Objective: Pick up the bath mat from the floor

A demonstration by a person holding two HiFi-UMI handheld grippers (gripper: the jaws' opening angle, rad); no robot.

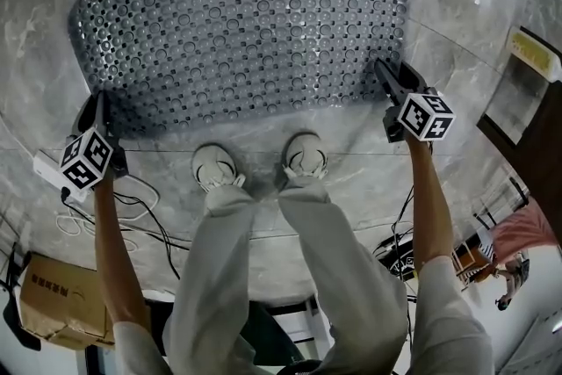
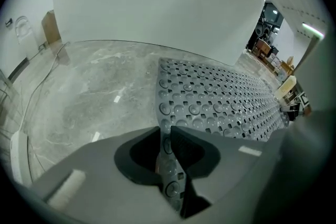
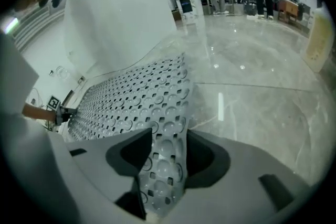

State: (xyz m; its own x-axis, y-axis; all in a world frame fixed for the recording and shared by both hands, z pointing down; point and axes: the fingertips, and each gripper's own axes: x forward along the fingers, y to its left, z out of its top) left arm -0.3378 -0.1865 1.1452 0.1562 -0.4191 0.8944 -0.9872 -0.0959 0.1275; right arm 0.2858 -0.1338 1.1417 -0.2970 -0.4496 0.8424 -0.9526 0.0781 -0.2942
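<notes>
A grey bath mat (image 1: 237, 31) studded with round bumps and small holes lies flat on the marble floor, just ahead of the person's feet. My left gripper (image 1: 93, 108) is at the mat's near left corner. In the left gripper view that corner (image 2: 169, 165) stands on edge, pinched between the narrow jaws of the left gripper (image 2: 169, 150). My right gripper (image 1: 392, 76) is at the near right corner. There the mat's corner (image 3: 165, 155) lies face-up across the gap of the right gripper (image 3: 165, 150), whose jaws stand wide on either side of it.
Two white shoes (image 1: 215, 164) (image 1: 305, 155) stand at the mat's near edge. Cables (image 1: 132, 211), a white power strip (image 1: 46, 168) and a cardboard box (image 1: 57, 299) lie at the left. Dark furniture (image 1: 531, 114) stands at the right. A large white curved body (image 2: 157, 2) rises beyond the mat.
</notes>
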